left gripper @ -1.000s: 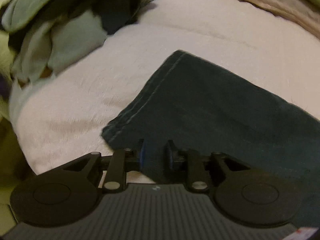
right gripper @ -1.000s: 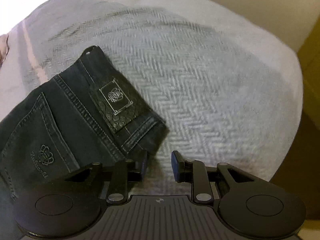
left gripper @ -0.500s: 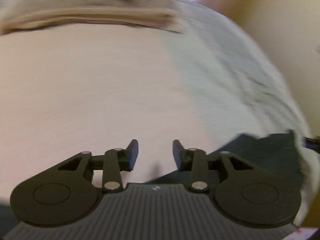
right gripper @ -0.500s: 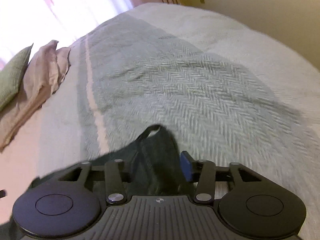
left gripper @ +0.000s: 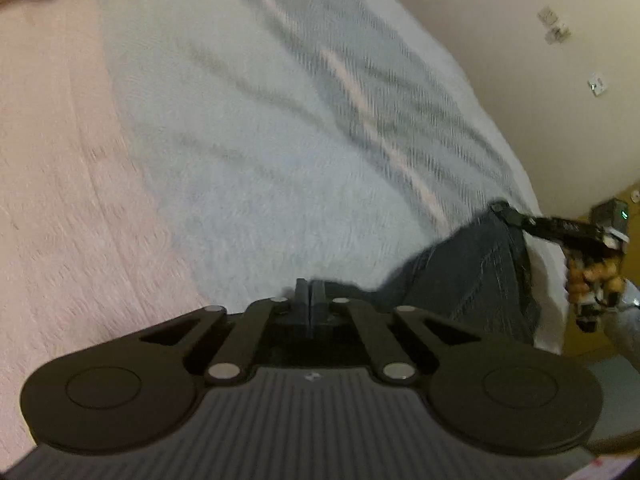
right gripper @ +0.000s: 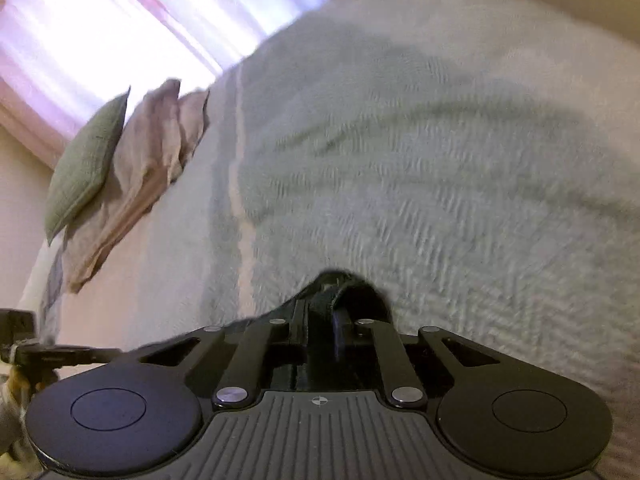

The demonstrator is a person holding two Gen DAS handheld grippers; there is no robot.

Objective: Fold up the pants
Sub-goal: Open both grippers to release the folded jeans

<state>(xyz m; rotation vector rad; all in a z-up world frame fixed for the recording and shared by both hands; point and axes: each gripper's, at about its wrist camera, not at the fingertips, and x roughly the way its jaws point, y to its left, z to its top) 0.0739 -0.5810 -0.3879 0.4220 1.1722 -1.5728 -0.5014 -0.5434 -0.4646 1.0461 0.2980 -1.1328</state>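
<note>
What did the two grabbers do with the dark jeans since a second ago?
The left gripper swung away from the hem end across the bed and is shut at the jeans' edge. The right gripper is closing on the waistband corner, denim between its fingers. The jeans stayed on the bed, the pillows unmoved.

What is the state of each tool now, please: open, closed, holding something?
Left tool: closed; pants edge at its tips, grip cannot be told.
Right tool: closing on the dark pants fabric between its fingers.
</note>
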